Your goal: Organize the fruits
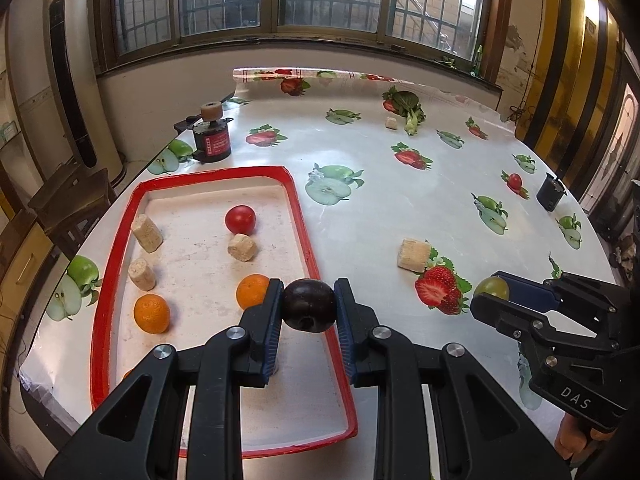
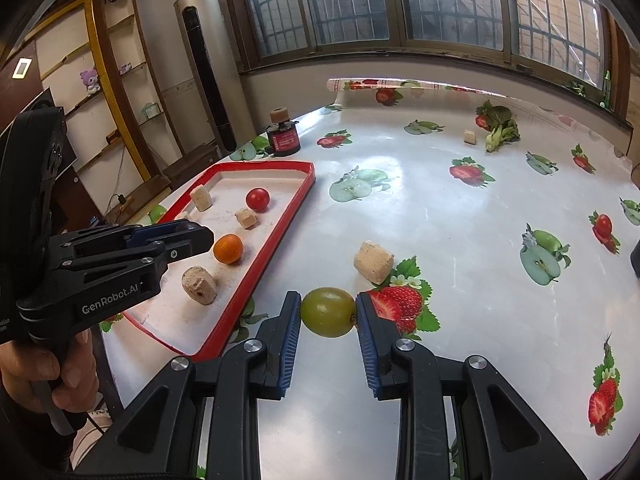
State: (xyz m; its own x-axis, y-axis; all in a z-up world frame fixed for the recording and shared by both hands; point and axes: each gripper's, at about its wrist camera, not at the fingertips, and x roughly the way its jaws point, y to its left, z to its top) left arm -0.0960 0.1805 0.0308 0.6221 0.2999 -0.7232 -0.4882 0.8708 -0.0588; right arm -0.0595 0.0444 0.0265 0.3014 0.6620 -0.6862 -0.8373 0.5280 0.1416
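Note:
My left gripper (image 1: 309, 307) is shut on a dark purple plum (image 1: 309, 305) and holds it over the right side of the red-rimmed white tray (image 1: 306, 236). The tray holds two oranges (image 1: 151, 313), a red tomato (image 1: 240, 219) and several beige cork-like cylinders (image 1: 147, 233). My right gripper (image 2: 328, 312) is shut on a green round fruit (image 2: 328, 312) just above the table, right of the tray (image 2: 276, 236). The right gripper also shows in the left wrist view (image 1: 490, 294), and the left gripper shows in the right wrist view (image 2: 192, 236).
A beige cylinder (image 1: 414, 255) lies on the fruit-print tablecloth (image 1: 400, 200) right of the tray. A black-and-red cylinder device (image 1: 212, 136) stands behind the tray. Leafy greens (image 1: 410, 110) and a small beige block (image 1: 391, 123) lie far back. A black cup (image 1: 551, 192) stands at the right edge.

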